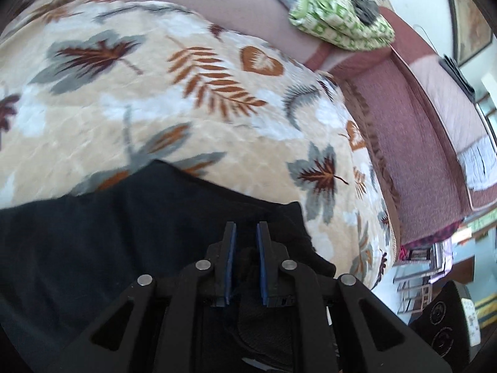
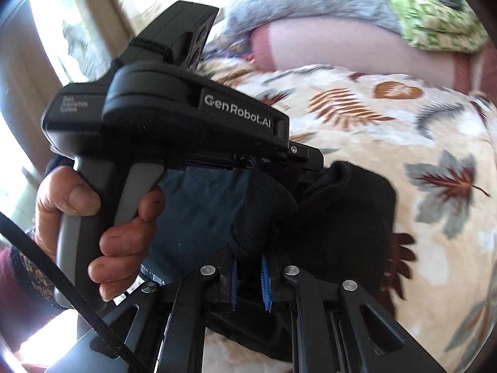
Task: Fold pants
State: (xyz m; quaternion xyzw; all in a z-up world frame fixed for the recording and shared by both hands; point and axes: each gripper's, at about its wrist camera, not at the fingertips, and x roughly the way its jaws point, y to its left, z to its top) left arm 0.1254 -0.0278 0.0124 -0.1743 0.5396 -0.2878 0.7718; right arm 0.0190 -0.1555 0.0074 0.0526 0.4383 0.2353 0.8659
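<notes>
Left wrist view: a pair of black fabric pants (image 1: 93,233) lies across the near edge of a cream fleece blanket printed with grey and rust leaves (image 1: 155,93), which covers a bed. The left gripper (image 1: 246,227) has its two blue-padded black fingers drawn close together, a bunched edge of the dark cloth pinched in the narrow gap between them. Beyond the blanket's far edge runs a pink and maroon quilted bedspread (image 1: 419,130), and on it, towards the far right corner, rests a green-and-white patterned cloth bundle (image 1: 338,21) with something dark on top. A framed picture (image 1: 469,28) hangs on the wall at the right rim.

Right wrist view: the pants (image 2: 341,211) are gathered into a thick, doubled-over stack on the blanket (image 2: 419,140). The right gripper (image 2: 250,261) is nearly closed, its blue pads clamped on a ribbed black fold of the garment, with a dark blue inner layer showing just to the left. Directly ahead, the black housing of the left gripper (image 2: 257,164), lettered "GenRobot.AI", grips the same stack from the left edge; a bare hand (image 2: 102,227) wraps its grey handle. A grey cloth (image 2: 310,3) and the green bundle (image 2: 435,9) lie at the far side.
</notes>
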